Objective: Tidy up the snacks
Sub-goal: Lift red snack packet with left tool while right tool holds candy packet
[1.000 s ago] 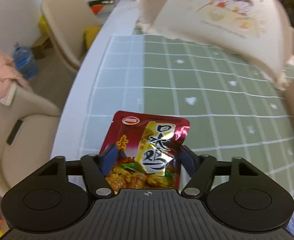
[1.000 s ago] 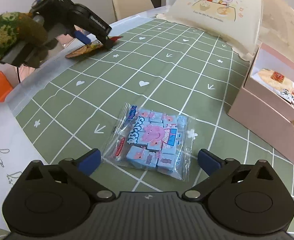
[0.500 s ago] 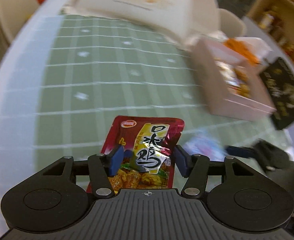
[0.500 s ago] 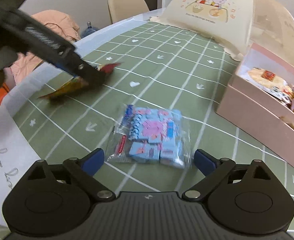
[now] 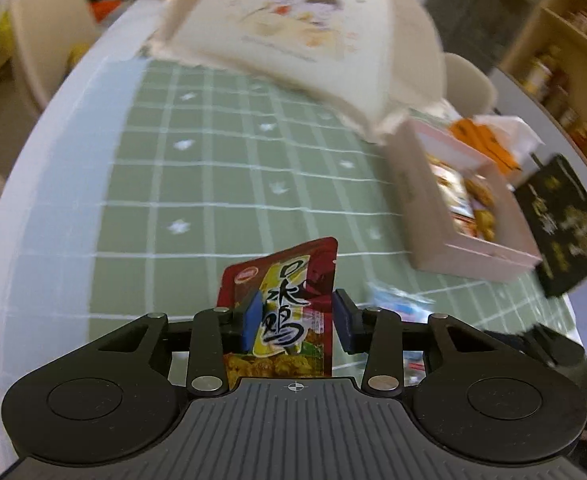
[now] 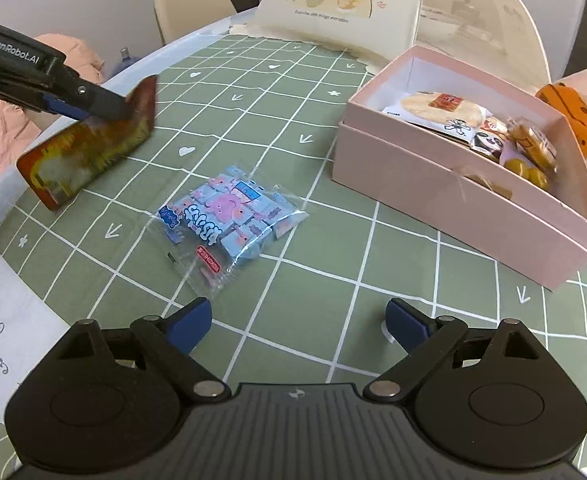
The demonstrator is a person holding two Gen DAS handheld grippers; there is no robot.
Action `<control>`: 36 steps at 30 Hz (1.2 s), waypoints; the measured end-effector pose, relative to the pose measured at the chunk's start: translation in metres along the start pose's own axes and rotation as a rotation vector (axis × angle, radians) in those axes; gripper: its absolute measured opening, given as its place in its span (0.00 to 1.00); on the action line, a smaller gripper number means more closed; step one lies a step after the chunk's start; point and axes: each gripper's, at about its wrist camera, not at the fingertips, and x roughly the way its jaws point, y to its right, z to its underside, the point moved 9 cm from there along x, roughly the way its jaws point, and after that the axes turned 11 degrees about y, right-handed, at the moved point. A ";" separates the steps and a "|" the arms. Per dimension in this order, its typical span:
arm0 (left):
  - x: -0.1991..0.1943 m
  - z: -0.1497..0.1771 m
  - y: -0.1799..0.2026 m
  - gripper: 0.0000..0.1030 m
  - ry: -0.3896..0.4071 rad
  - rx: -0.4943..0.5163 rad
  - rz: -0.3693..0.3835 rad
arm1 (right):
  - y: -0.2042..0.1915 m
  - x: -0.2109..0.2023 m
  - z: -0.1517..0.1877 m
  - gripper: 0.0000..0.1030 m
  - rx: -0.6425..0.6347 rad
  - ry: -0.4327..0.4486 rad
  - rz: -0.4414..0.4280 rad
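Snack packet (image 5: 289, 304), pinched in the left gripper (image 5: 296, 318), should travel level toward the pink box (image 6: 445, 196) at two o'clock, while the right gripper (image 6: 299, 320) hangs wide open.

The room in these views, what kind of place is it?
Probably a home dining room: a round table with green checked tablecloth, beige dining chairs, and wooden shelves of jars.

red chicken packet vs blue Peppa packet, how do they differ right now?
The red chicken packet is clamped in the left gripper and lifted off the cloth; the blue Peppa packet lies flat on the green tablecloth, untouched, ahead of the open right gripper. The red packet is opaque, glossy foil; the blue one is clear film showing small wrapped pieces. Both are outside the pink box.
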 end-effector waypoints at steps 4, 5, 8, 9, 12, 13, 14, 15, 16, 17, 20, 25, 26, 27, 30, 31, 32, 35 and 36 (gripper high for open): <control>0.015 0.005 -0.020 0.57 0.002 0.069 -0.117 | -0.007 0.006 -0.001 0.92 -0.009 -0.002 -0.010; 0.018 0.008 -0.020 0.60 -0.017 0.078 -0.121 | -0.011 0.007 -0.003 0.92 -0.020 -0.003 -0.011; 0.013 0.010 -0.010 0.57 -0.041 0.004 0.012 | -0.019 0.004 -0.013 0.90 -0.035 0.014 -0.026; 0.008 0.008 -0.010 0.57 -0.037 -0.037 0.050 | -0.023 0.001 -0.018 0.90 -0.025 0.027 -0.041; -0.007 -0.003 -0.028 0.56 0.024 -0.090 0.027 | -0.037 -0.001 -0.040 0.90 0.011 0.066 -0.105; -0.009 -0.006 -0.042 0.56 0.038 -0.103 -0.008 | -0.045 0.001 -0.049 0.90 0.014 0.077 -0.122; -0.009 -0.006 -0.055 0.56 0.040 -0.125 -0.035 | -0.054 0.004 -0.056 0.90 0.013 0.089 -0.136; -0.008 -0.006 -0.065 0.56 0.038 -0.147 -0.048 | -0.065 0.009 -0.066 0.84 0.003 0.100 -0.150; -0.006 -0.005 -0.076 0.56 0.034 -0.171 -0.049 | -0.076 0.014 -0.073 0.70 -0.019 0.103 -0.160; -0.004 -0.004 -0.083 0.56 0.027 -0.188 -0.046 | -0.092 0.021 -0.081 0.62 -0.055 0.101 -0.173; 0.004 0.001 -0.097 0.56 -0.007 -0.229 0.009 | -0.126 0.040 -0.090 0.47 -0.136 0.099 -0.205; 0.011 0.006 -0.096 0.55 -0.043 -0.219 0.125 | -0.132 0.065 -0.077 0.38 -0.170 0.040 -0.185; 0.011 0.007 -0.094 0.55 -0.047 -0.212 0.135 | -0.129 0.065 -0.077 0.38 -0.166 0.032 -0.190; 0.011 0.007 -0.092 0.55 -0.053 -0.208 0.153 | -0.127 0.066 -0.077 0.38 -0.167 0.028 -0.189; 0.019 0.010 -0.080 0.63 -0.112 -0.223 0.255 | -0.118 0.071 -0.073 0.38 -0.172 0.017 -0.163; 0.019 0.012 -0.073 0.66 -0.128 -0.210 0.279 | -0.112 0.069 -0.073 0.38 -0.166 0.023 -0.164; 0.018 0.015 -0.064 0.67 -0.140 -0.191 0.300 | -0.108 0.069 -0.072 0.38 -0.160 0.024 -0.164; 0.021 0.023 -0.038 0.67 -0.171 -0.161 0.369 | -0.101 0.066 -0.068 0.38 -0.159 0.031 -0.173; 0.025 0.027 -0.033 0.66 -0.175 -0.163 0.372 | -0.100 0.064 -0.067 0.38 -0.162 0.037 -0.172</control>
